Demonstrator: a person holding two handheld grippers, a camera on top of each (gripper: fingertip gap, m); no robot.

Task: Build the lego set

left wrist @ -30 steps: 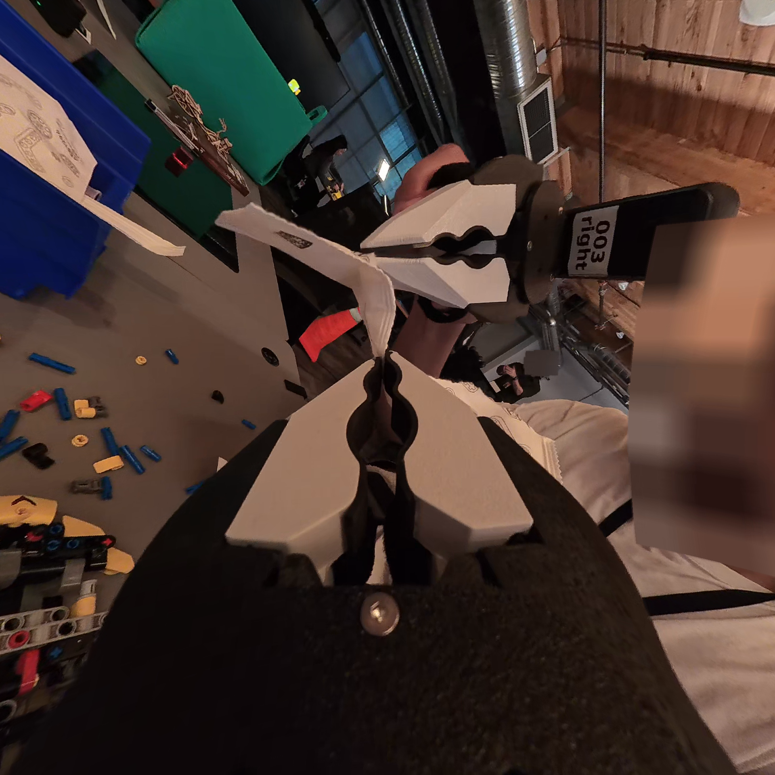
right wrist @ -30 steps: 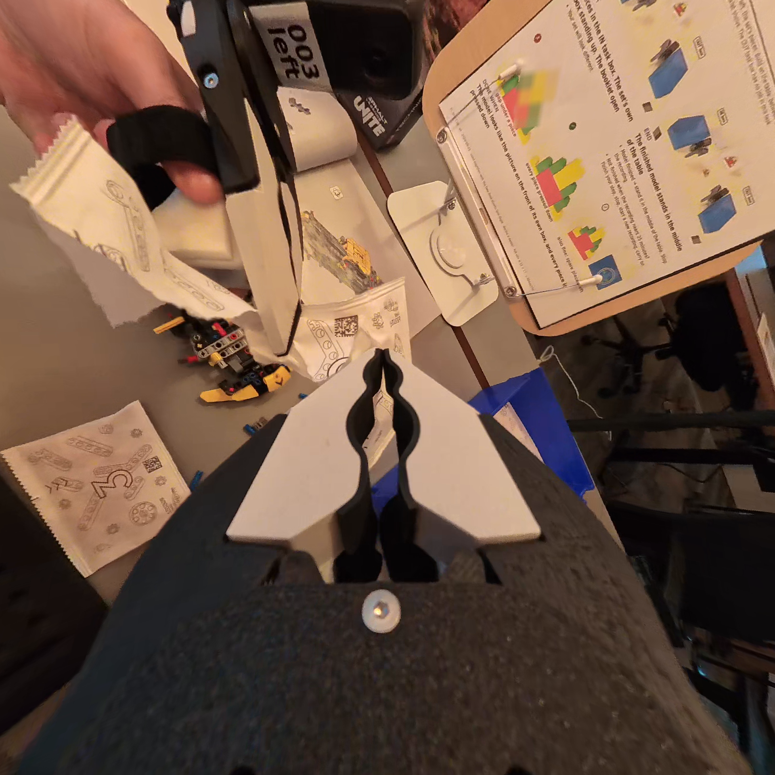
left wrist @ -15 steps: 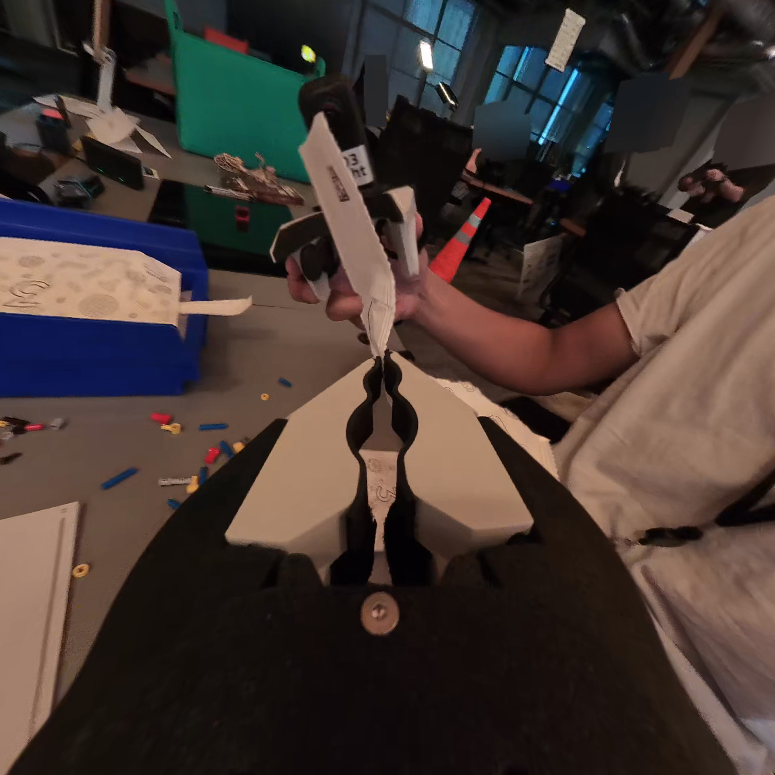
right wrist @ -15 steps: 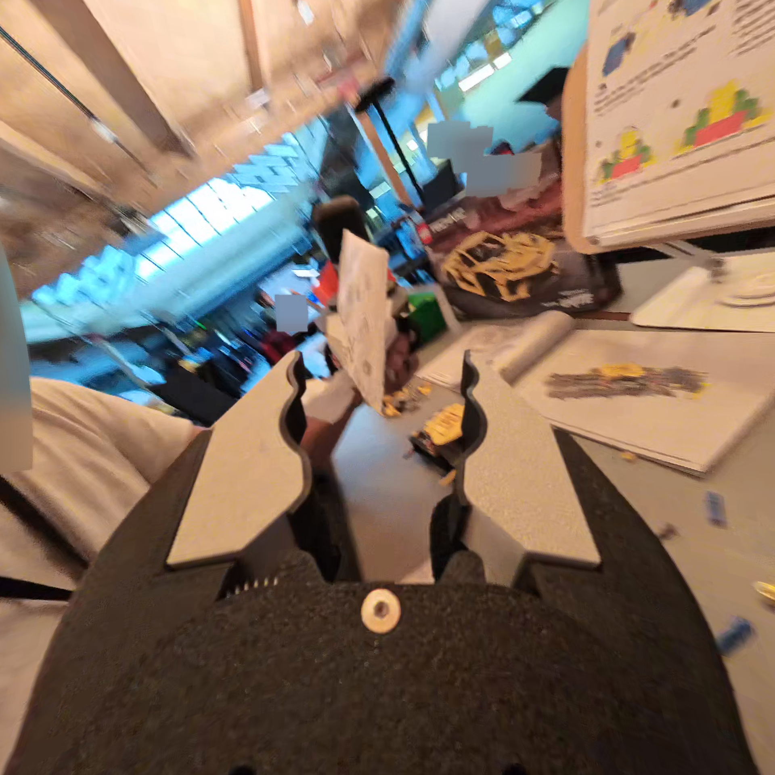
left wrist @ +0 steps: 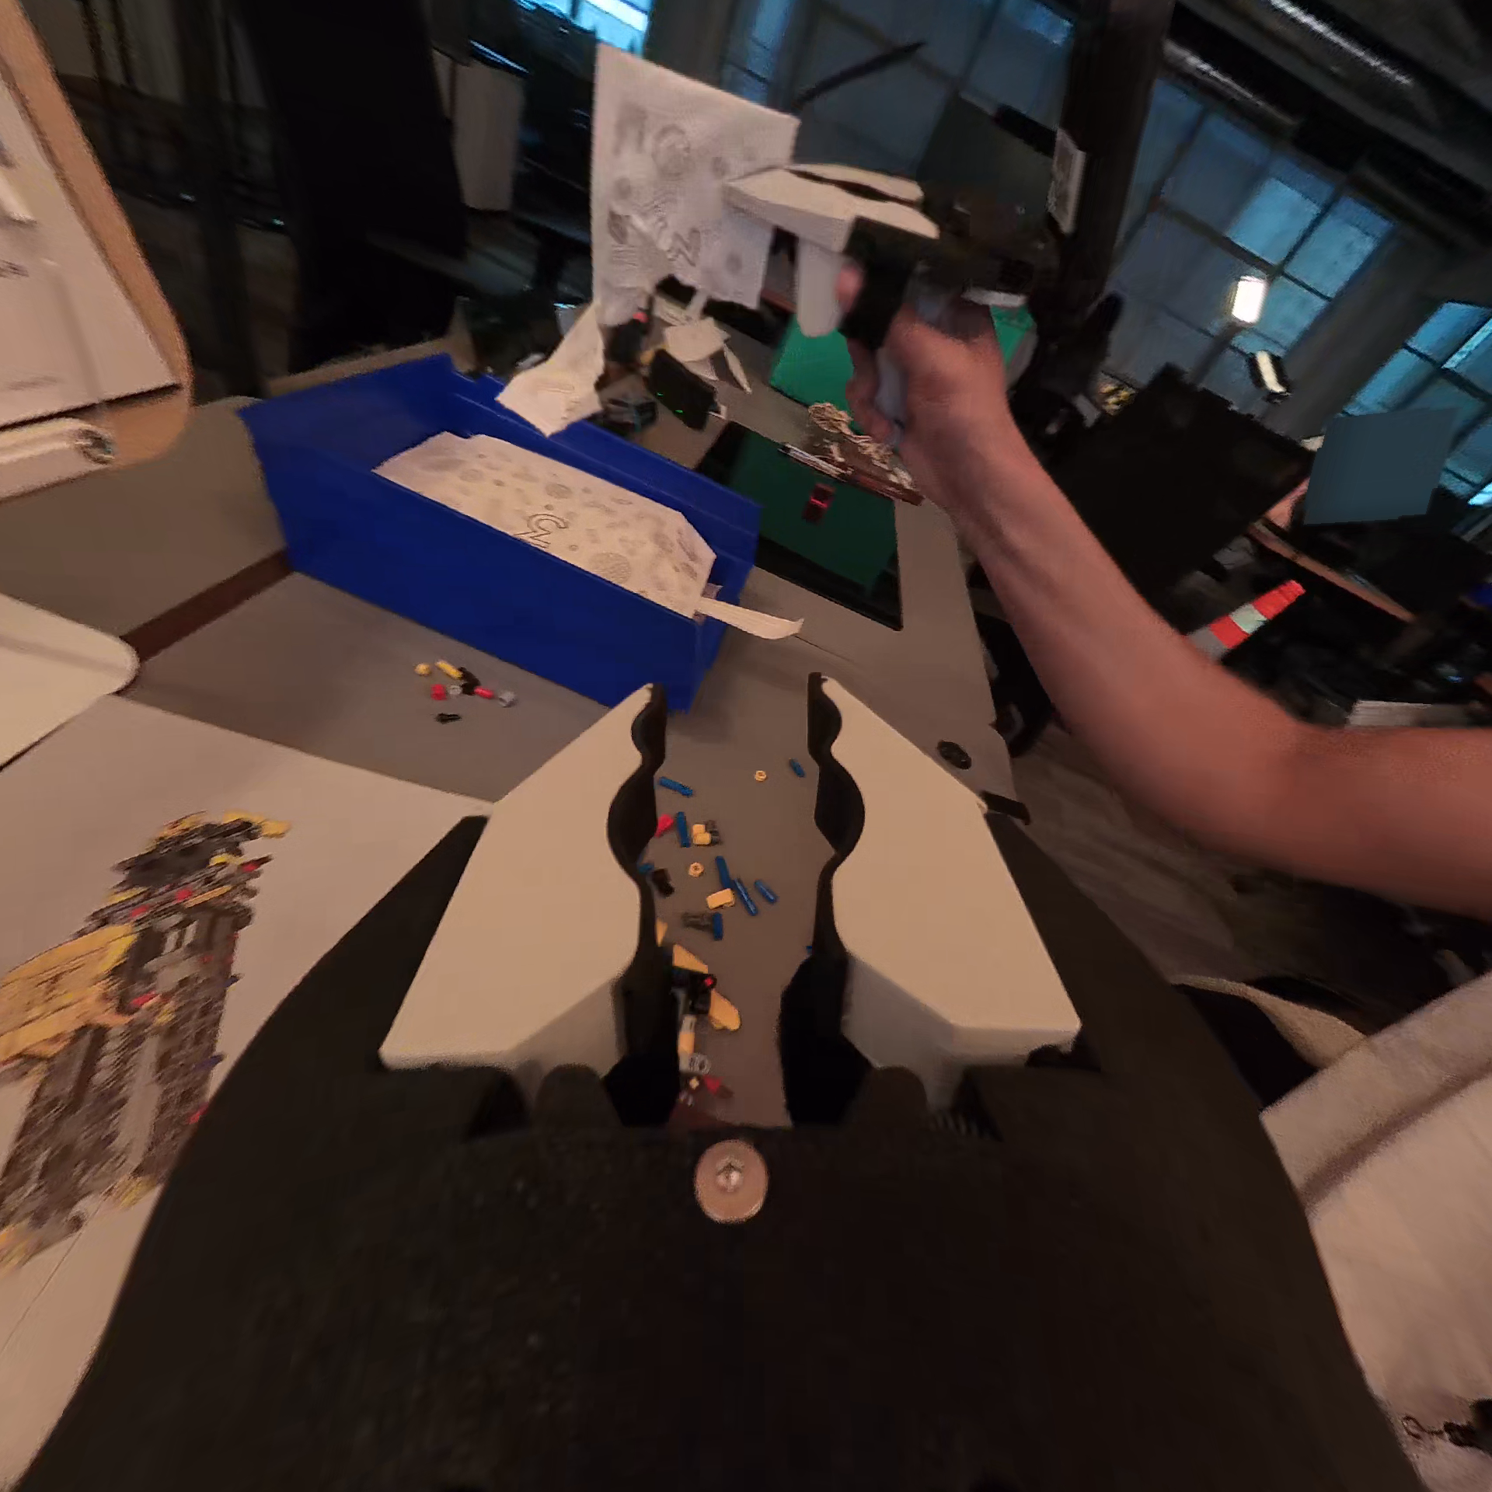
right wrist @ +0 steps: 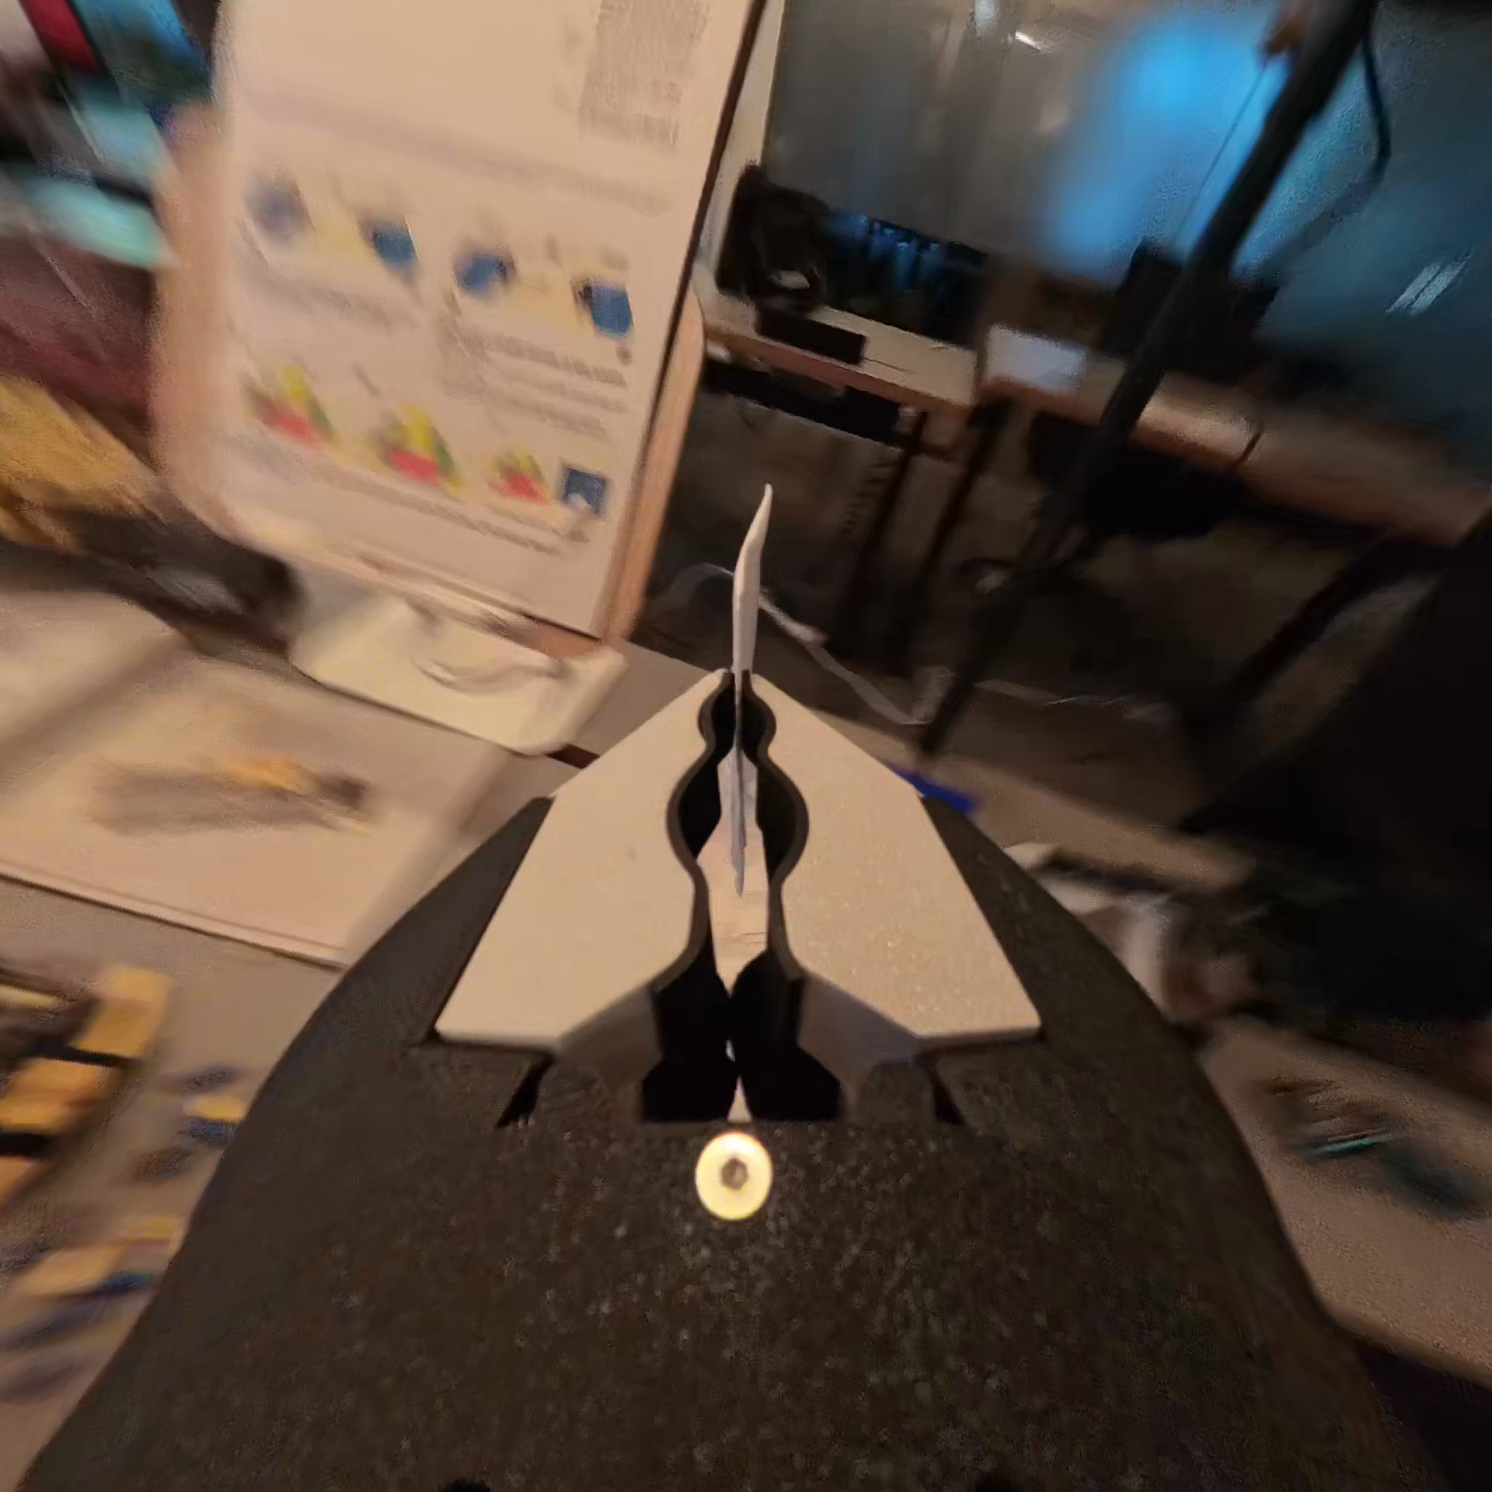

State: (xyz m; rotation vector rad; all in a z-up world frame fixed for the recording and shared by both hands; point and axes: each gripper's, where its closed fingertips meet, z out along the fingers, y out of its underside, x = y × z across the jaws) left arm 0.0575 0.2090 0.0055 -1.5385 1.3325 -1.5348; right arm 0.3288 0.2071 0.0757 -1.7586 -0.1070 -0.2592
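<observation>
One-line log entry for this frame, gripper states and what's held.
left hand-held gripper: open, empty | right hand-held gripper: shut on paper bag, above blue bin | loose lego pieces: on table

A white printed paper bag (left wrist: 678, 218) is hanging from the closed jaws of the right gripper (right wrist: 739, 686), its torn lower edge trailing; edge-on, it is showing as a thin strip sticking up past the fingertips. Loose lego pieces (left wrist: 710, 856), blue, yellow, black and red, are lying scattered on the grey table between the parted jaws of the left gripper (left wrist: 735, 702). A partly built yellow-and-black model (left wrist: 694, 1009) is sitting nearer the jaw base.
</observation>
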